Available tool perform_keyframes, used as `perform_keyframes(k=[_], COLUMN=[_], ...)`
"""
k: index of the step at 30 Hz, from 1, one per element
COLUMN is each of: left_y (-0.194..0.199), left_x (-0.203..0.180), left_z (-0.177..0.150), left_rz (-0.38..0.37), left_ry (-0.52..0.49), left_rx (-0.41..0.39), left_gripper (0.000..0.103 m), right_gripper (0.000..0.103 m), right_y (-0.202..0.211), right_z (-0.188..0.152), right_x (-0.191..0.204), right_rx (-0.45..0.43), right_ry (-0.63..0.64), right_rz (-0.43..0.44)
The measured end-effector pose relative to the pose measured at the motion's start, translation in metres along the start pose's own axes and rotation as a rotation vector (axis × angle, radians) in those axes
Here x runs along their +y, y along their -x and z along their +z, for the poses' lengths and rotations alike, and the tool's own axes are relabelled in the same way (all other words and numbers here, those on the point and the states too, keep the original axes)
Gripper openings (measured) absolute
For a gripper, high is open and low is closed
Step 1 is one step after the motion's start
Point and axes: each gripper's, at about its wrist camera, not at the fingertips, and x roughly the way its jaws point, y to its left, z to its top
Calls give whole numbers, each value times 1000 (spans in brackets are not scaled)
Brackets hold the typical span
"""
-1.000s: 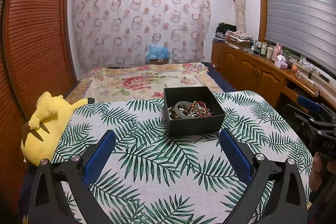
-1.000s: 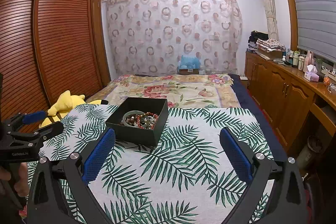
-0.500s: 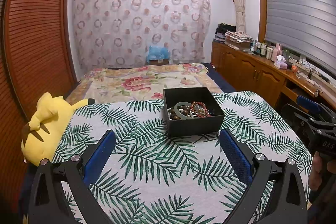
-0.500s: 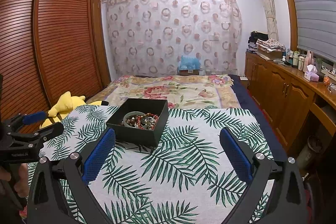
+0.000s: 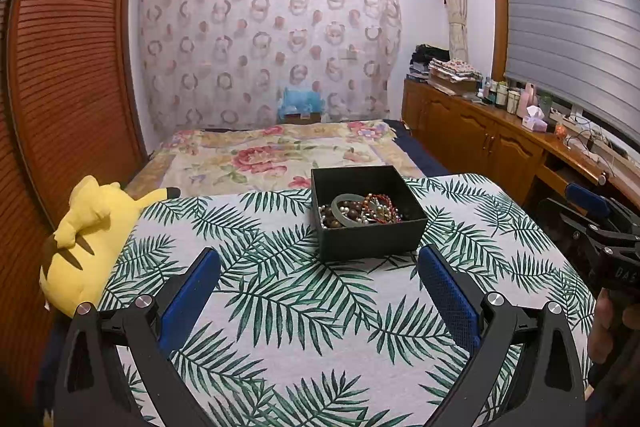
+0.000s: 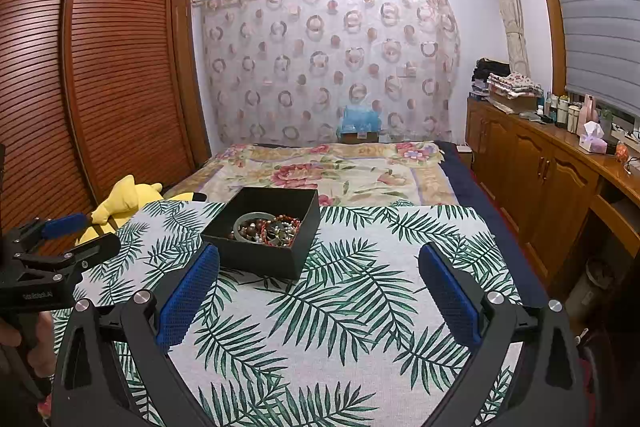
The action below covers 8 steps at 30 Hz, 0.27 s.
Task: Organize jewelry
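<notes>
Your left gripper (image 5: 319,261) hangs over the palm-leaf cloth (image 5: 304,327) with its blue pads spread wide and nothing between them; the black box (image 5: 370,239) sits just ahead at 12 o'clock, a touch toward 1. Inside it lies the jewelry (image 5: 360,213) (a pale green bangle (image 5: 344,207) tangled with brown and red bead strands). Your right gripper (image 6: 319,261) is likewise spread and empty, with the box at 11 o'clock, near its left pad. A yellow plush toy (image 5: 86,235) lies at the cloth's 9 o'clock edge.
</notes>
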Motion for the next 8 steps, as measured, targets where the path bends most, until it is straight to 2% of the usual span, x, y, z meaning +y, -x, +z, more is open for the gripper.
perform_keyframes(k=[8], left_y=[0], left_x=[0], left_z=[0], left_rz=[-3], left_ry=[3], left_rx=[-2], left_gripper=[95], right_gripper=[100], right_y=[0], right_z=[0], right_x=[0], right_rx=[-1], right_ry=[-2], right_rz=[1])
